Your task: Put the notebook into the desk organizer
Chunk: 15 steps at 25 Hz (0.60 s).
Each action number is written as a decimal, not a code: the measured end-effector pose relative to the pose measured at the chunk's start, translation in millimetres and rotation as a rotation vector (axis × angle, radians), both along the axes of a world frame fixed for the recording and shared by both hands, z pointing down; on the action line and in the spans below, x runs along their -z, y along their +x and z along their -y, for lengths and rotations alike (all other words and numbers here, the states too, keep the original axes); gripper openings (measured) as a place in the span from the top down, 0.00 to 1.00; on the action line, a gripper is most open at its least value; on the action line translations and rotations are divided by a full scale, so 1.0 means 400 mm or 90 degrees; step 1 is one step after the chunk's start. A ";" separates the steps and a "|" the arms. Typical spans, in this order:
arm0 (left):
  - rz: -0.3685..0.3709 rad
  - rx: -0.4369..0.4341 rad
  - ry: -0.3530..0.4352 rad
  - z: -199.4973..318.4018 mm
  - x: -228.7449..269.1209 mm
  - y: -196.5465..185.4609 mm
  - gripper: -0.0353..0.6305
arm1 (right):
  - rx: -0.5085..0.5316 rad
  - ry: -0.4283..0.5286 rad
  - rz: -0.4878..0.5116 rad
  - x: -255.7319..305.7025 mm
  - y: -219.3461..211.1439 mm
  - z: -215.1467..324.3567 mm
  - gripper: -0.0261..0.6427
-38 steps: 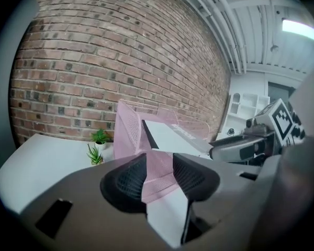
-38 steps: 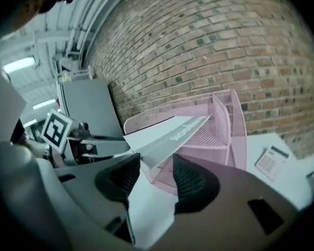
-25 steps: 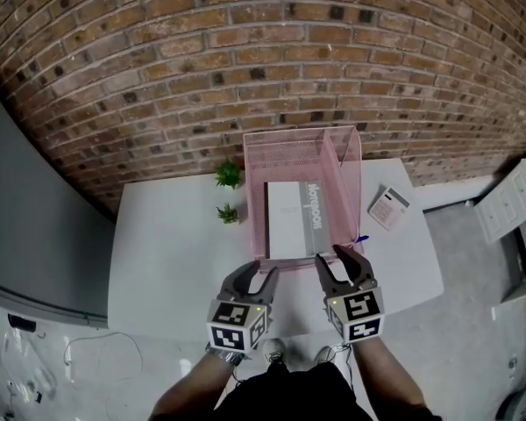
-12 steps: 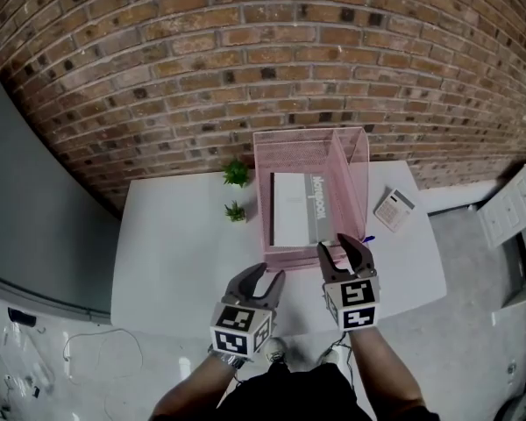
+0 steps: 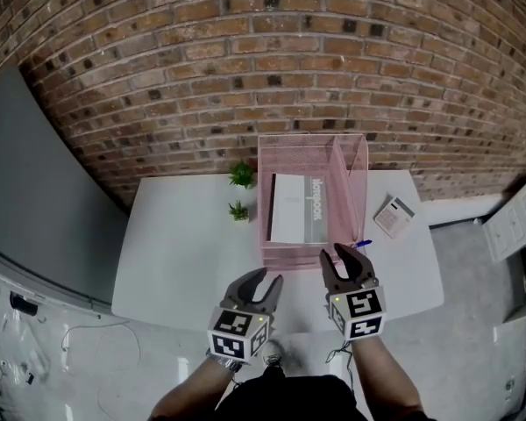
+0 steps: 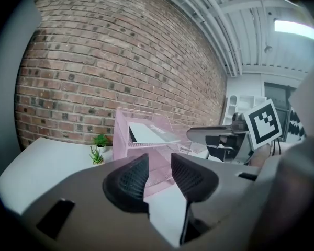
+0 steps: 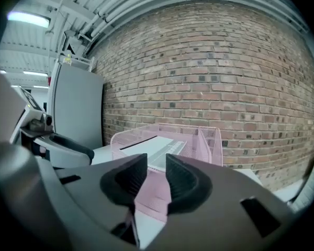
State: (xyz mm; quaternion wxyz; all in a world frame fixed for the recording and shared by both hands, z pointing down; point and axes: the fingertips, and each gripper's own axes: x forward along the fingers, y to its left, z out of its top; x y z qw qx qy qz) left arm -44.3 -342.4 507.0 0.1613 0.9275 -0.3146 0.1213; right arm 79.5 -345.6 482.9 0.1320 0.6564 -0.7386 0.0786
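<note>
The white-and-grey notebook (image 5: 296, 209) lies flat in the wide tray of the pink mesh desk organizer (image 5: 356, 178), which stands at the back of the white table (image 5: 175, 253). Both grippers hang in front of the table's near edge, clear of the organizer. My left gripper (image 5: 263, 281) has its jaws apart and closing, with nothing between them. My right gripper (image 5: 342, 260) is also closing, its gap narrower and empty. The left gripper view shows the notebook (image 6: 152, 135) beyond my jaws (image 6: 158, 163). The right gripper view shows the organizer (image 7: 204, 140) ahead of its jaws (image 7: 156, 166).
Two small potted plants (image 5: 242, 175) (image 5: 238, 210) stand left of the organizer. A calculator (image 5: 393, 216) and a blue pen (image 5: 361, 244) lie to its right. A brick wall (image 5: 245, 60) rises behind the table, and a white cabinet (image 5: 517, 222) stands at the far right.
Both grippers have drawn back from the organizer's front toward the person. The right gripper's jaws have narrowed. The notebook has stayed in the tray.
</note>
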 end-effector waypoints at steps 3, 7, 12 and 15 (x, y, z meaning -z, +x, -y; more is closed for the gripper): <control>-0.001 0.027 0.013 -0.039 0.020 0.010 0.80 | 0.040 0.017 0.046 0.022 0.005 -0.052 0.93; -0.004 0.080 0.037 -0.124 0.054 0.027 0.92 | 0.120 0.030 0.111 0.046 0.011 -0.150 0.96; -0.004 0.152 0.061 -0.296 0.086 0.050 0.94 | 0.208 0.042 0.141 0.083 0.029 -0.325 0.96; -0.005 0.196 0.067 -0.417 0.111 0.055 0.94 | 0.257 0.045 0.145 0.109 0.034 -0.431 0.96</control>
